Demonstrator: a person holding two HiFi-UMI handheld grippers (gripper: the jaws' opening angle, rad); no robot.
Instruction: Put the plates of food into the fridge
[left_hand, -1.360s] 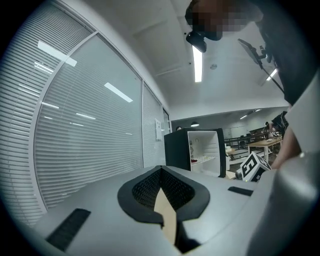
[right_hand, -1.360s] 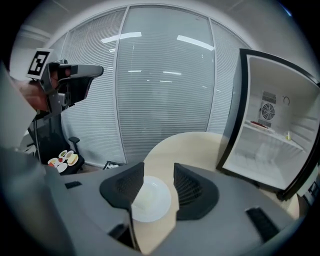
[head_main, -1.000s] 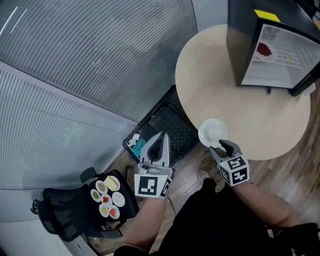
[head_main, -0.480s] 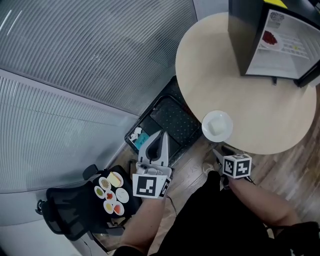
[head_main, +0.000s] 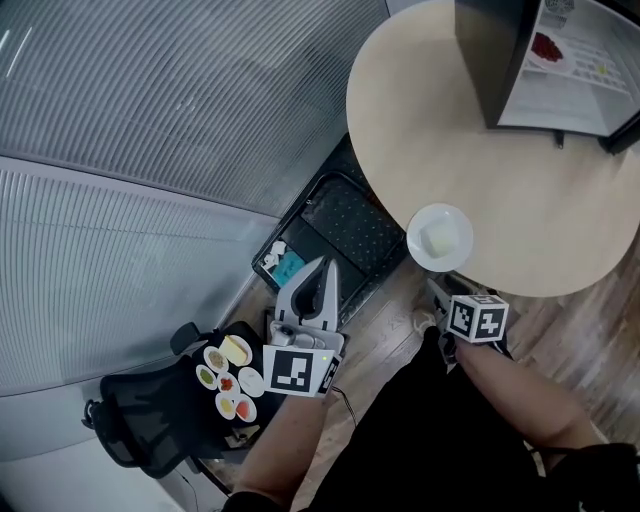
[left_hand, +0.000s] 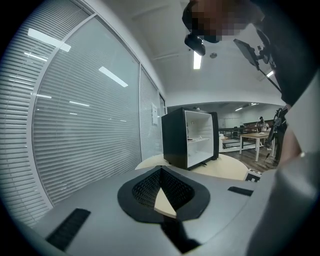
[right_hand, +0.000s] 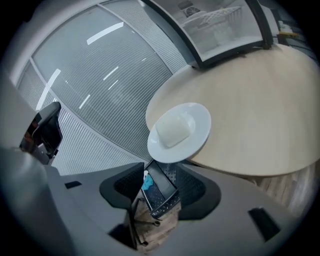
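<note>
The plate (head_main: 440, 237) sits on the round beige table (head_main: 560, 220), right at its rim at about 7 o'clock as seen from the head view. It is a plain white round plate, and on it lies one pale, creamy block of food (right_hand: 174, 127) with soft corners, set near the middle. The black fridge (head_main: 495, 60) stands at the table's 12 to 1 o'clock side with its door swung open and its white inside showing.

The right gripper (right_hand: 160, 181) is off the table's edge at 5 o'clock from the plate. Its jaws stand wide apart with nothing between them, and the plate lies just beyond their tips at 12 o'clock in its own view.

The left gripper (head_main: 322, 268) hangs over the floor at 8 o'clock from the plate, its jaw tips brought together on nothing. A black chair (head_main: 140, 425) at its 8 o'clock carries several small plates of food (head_main: 228, 378).
</note>
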